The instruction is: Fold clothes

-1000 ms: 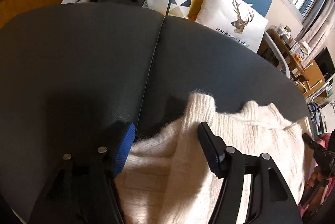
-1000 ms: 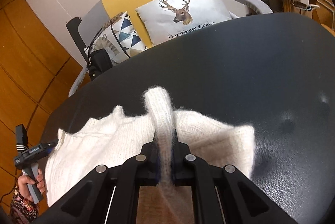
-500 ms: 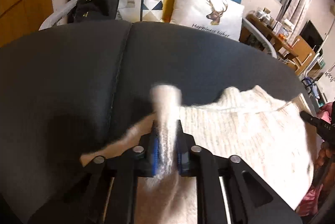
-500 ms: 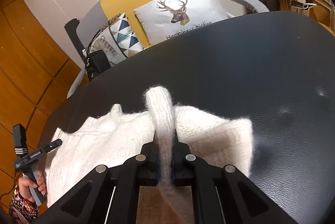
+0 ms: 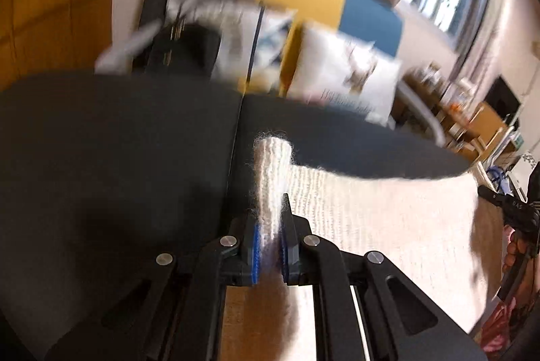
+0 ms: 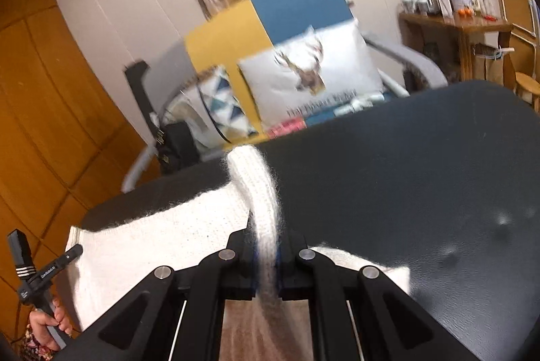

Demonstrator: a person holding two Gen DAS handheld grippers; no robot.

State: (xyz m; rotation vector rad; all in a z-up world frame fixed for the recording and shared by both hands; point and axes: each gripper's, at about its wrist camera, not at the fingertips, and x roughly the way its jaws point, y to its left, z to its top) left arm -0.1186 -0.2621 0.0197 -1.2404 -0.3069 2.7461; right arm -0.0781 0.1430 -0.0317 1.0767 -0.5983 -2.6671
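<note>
Over on the left, your left gripper has its blue-lined fingers pinched tight on a bunched corner of the white sweater, with a fuzzy nub of knit poking out past the tips. From there the top edge of the sweater runs taut across to the right, where your right gripper is clamped on the other corner the same way. So the sweater is held up between both tools, hanging in front of the dark table, and its lower part drops out of sight below the cameras.

Handling-wise, I'd guess this thing is soft, floppy and fairly light, but stretchy. It's a chunky ribbed knit with a fluffy halo, so it'll sag in the middle if your hands come closer together, and it can snag or pull out of shape if you yank. The fuzz should grip the pads fine, slipping looks unlikely. Corners or seams are the best places to hold, like you have now, since a pinch mid-panel would just tent the fabric.

The table looks like matte dark leatherette with a seam down the middle, slightly pebbled, so the knit may drag on it a bit. Far behind it there's a padded chair in yellow and blue with a deer-print cushion.
</note>
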